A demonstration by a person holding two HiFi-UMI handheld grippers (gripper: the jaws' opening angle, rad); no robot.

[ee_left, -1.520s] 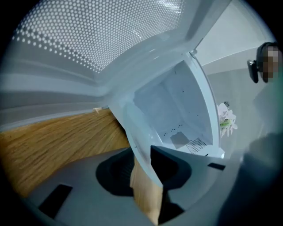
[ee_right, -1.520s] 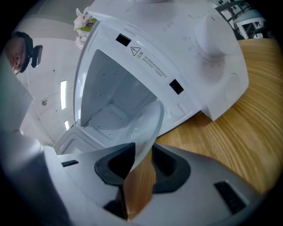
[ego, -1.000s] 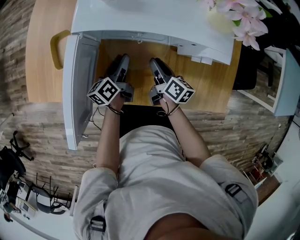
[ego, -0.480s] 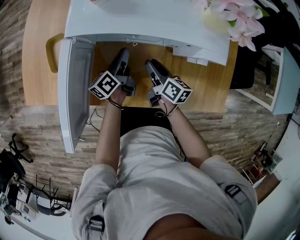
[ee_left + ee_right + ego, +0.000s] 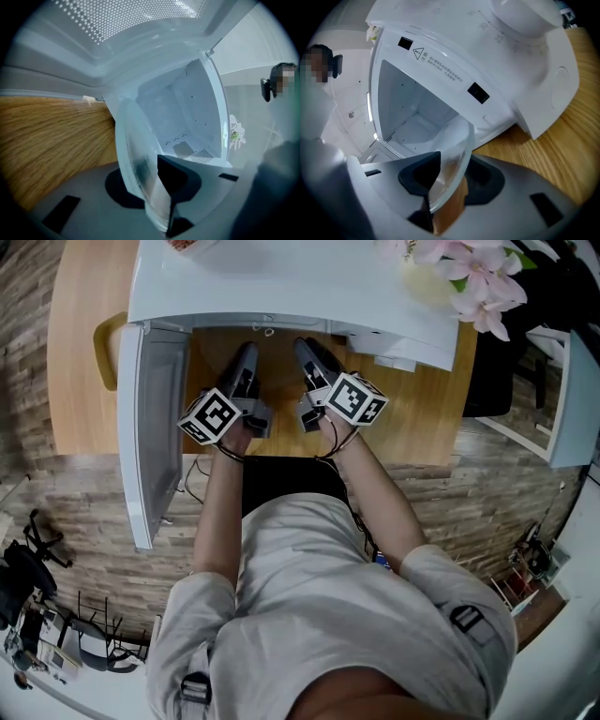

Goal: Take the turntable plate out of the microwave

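A light wooden tabletop [image 5: 80, 352] with a rounded corner carries one thing that I can see: a white, box-shaped microwave oven [image 5: 281, 282], set toward the far side. Its door hangs open on its left. Bare wood grain shows to the left of the microwave, in front of its open mouth, and to its right.

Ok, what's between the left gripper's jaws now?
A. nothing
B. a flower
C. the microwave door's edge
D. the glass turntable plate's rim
D: the left gripper, whose jaws have just been closing, has the clear turntable plate edge-on between its pads, in front of the open microwave.
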